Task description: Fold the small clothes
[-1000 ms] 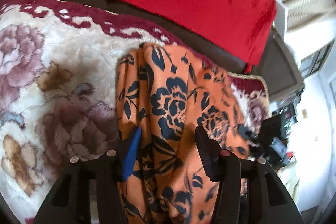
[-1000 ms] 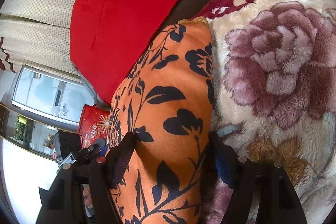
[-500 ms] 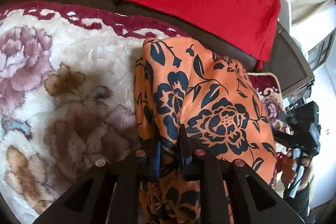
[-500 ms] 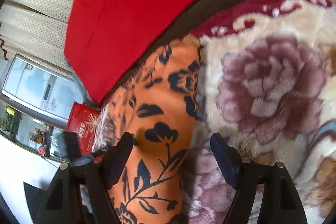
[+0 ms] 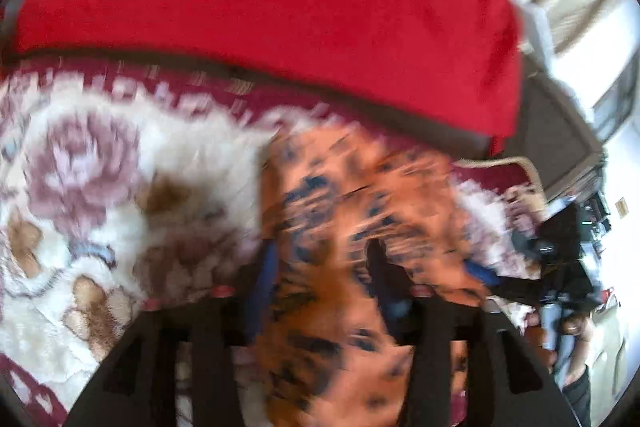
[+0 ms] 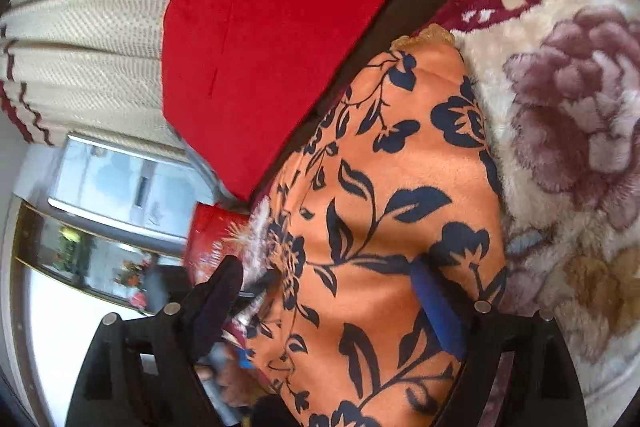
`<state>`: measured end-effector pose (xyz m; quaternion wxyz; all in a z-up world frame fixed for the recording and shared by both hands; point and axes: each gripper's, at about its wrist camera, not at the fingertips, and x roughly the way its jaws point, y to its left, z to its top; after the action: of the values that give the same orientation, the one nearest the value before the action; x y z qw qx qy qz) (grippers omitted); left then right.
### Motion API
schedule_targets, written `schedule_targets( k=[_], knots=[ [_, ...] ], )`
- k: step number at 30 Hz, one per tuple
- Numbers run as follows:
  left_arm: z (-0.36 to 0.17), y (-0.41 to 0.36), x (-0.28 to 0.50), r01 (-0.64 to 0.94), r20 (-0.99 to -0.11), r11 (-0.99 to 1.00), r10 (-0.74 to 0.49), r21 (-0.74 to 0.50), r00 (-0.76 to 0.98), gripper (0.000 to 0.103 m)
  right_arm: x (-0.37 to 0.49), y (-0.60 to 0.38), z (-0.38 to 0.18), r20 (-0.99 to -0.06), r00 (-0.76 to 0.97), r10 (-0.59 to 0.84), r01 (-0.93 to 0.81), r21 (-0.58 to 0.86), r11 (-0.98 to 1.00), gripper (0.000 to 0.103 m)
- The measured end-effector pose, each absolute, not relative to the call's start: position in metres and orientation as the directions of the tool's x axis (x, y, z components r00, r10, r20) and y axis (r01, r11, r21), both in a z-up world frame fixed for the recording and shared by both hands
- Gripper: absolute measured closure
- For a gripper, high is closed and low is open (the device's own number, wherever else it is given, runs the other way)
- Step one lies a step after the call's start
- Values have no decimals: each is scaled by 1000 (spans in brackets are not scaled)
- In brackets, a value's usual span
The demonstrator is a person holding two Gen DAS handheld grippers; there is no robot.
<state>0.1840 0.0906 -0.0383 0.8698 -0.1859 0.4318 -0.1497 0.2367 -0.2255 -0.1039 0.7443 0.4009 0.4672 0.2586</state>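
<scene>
Orange floral garment [image 6: 384, 211] lay on the plush floral blanket [image 6: 568, 115], near the red cushion [image 6: 280, 7], already narrowed into a long strip. Left gripper [image 5: 320, 283] was blurred, fingers spread with cloth between them, not pinched. Right gripper [image 6: 324, 299] gaped wide over the cloth, grasping nothing. Likely midway: lengthwise fold done, crosswise fold and tidying left.

Plush floral blanket [image 6: 568, 131], cream with mauve roses and maroon border, covers the seat. Red cushion [image 6: 280, 27] against dark sofa back [image 5: 560, 131]. Beige ribbed curtain [image 6: 88, 39] behind. Bright daylight from window [image 6: 120, 183].
</scene>
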Motion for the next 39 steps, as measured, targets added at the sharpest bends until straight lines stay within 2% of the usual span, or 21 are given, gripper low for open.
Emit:
schedule_targets(
  k=[3, 5, 7, 9, 11, 14, 15, 16, 17, 21, 22, 24, 25, 26, 27, 32, 33, 34, 35, 37, 39],
  knots=[
    [-22, 66, 162, 182, -652, 876, -457, -446, 605, 39, 218, -228, -85, -472, 456, 755, -42, 836, 548, 15],
    [-36, 50, 161, 204, -688, 892, -442, -403, 575, 39, 193, -233, -78, -448, 466, 763, -75, 840, 538, 15],
    [-66, 41, 167, 163, -772, 932, -360, -324, 524, 41, 165, -236, -74, -468, 479, 743, -92, 815, 572, 15],
    [-84, 44, 168, 148, -778, 933, -356, -329, 517, 39, 140, -248, -81, -483, 502, 717, -75, 802, 593, 15],
    [-85, 45, 165, 149, -762, 930, -361, -335, 537, 38, 130, -259, -101, -541, 509, 669, 21, 786, 618, 13],
    [-84, 44, 164, 153, -769, 935, -351, -320, 534, 38, 134, -253, -122, -541, 452, 710, 48, 809, 586, 16],
    [-86, 46, 165, 149, -769, 935, -350, -322, 535, 38, 136, -246, -123, -551, 431, 715, 38, 802, 596, 21],
    [-85, 45, 164, 149, -769, 934, -352, -324, 534, 38, 139, -235, -123, -594, 406, 694, 24, 767, 642, 60],
    [-86, 46, 163, 152, -768, 935, -351, -321, 536, 38, 140, -226, -123, -646, 391, 656, 11, 716, 698, 68],
    [-68, 49, 157, 148, -759, 941, -334, -304, 559, 38, 133, -208, -114, -742, 394, 542, -51, 571, 819, 69],
    [-58, 47, 152, 167, -733, 938, -341, -303, 588, 38, 132, -207, -110, -741, 386, 550, -73, 569, 819, 64],
    [-58, 41, 151, 199, -727, 944, -329, -263, 603, 38, 133, -218, -102, -714, 397, 576, -70, 602, 795, 46],
    [-71, 36, 156, 192, -768, 955, -296, -226, 568, 38, 135, -225, -96, -688, 418, 593, -63, 629, 775, 29],
    [-84, 36, 162, 183, -792, 956, -293, -230, 535, 37, 137, -235, -90, -650, 453, 610, -56, 663, 747, 17],
    [-88, 37, 163, 178, -788, 954, -301, -243, 538, 36, 144, -246, -84, -620, 490, 613, -42, 686, 727, 15],
    [-86, 36, 161, 180, -774, 955, -295, -234, 560, 36, 213, -261, -112, -605, 435, 667, 61, 759, 648, 17],
    [-85, 37, 160, 179, -772, 954, -300, -241, 560, 36, 225, -259, -120, -608, 419, 674, 72, 763, 643, 24],
    [-85, 37, 160, 175, -771, 953, -302, -246, 561, 36, 237, -252, -123, -625, 412, 663, 53, 743, 667, 62],
    [-85, 37, 159, 175, -770, 953, -302, -246, 562, 36, 243, -245, -121, -681, 413, 605, 20, 671, 741, 62],
    [-85, 36, 158, 178, -770, 954, -299, -240, 563, 36, 238, -238, -117, -713, 436, 549, 21, 618, 786, 62],
    [-84, 37, 157, 174, -770, 955, -295, -238, 566, 36, 231, -228, -104, -746, 460, 482, 5, 545, 838, 56]
  ],
)
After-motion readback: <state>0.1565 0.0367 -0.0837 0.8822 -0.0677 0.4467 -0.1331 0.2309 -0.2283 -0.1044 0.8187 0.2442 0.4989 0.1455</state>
